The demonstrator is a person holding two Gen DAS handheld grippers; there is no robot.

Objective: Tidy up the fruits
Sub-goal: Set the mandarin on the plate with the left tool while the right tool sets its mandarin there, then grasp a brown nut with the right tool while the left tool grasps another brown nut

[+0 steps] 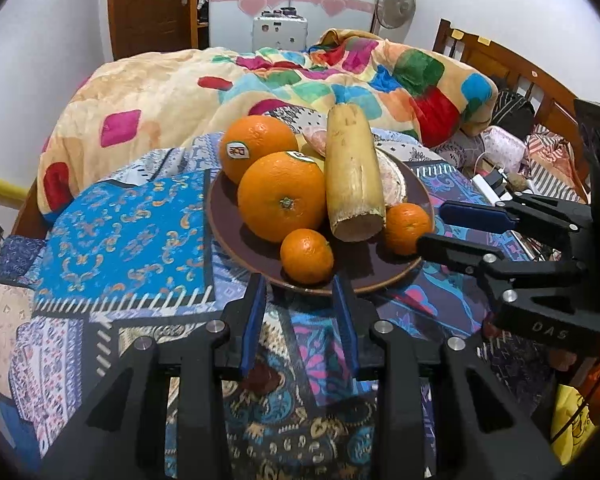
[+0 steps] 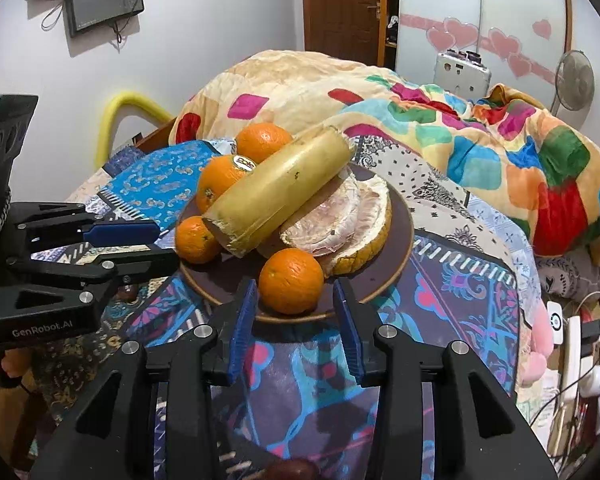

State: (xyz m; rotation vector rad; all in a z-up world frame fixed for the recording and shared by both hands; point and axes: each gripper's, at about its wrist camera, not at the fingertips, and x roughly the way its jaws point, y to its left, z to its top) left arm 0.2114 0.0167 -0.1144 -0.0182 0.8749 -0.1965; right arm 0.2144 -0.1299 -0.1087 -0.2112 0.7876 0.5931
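Clearly readable | left claw: "GenRobot.AI" | right claw: "DAS"

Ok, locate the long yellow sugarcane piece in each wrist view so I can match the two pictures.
Left wrist view: the sugarcane piece stands centre frame, leaning back, to the right of the big oranges.
Right wrist view: the same piece lies diagonally at centre left, over the pomelo peel.
Shared landmark: the brown plate beneath it.

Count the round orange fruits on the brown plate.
4. Two large oranges with stickers, one at the back and one in front of it; two small ones at the near rim and right of the yellow cane piece. More may be hidden behind.
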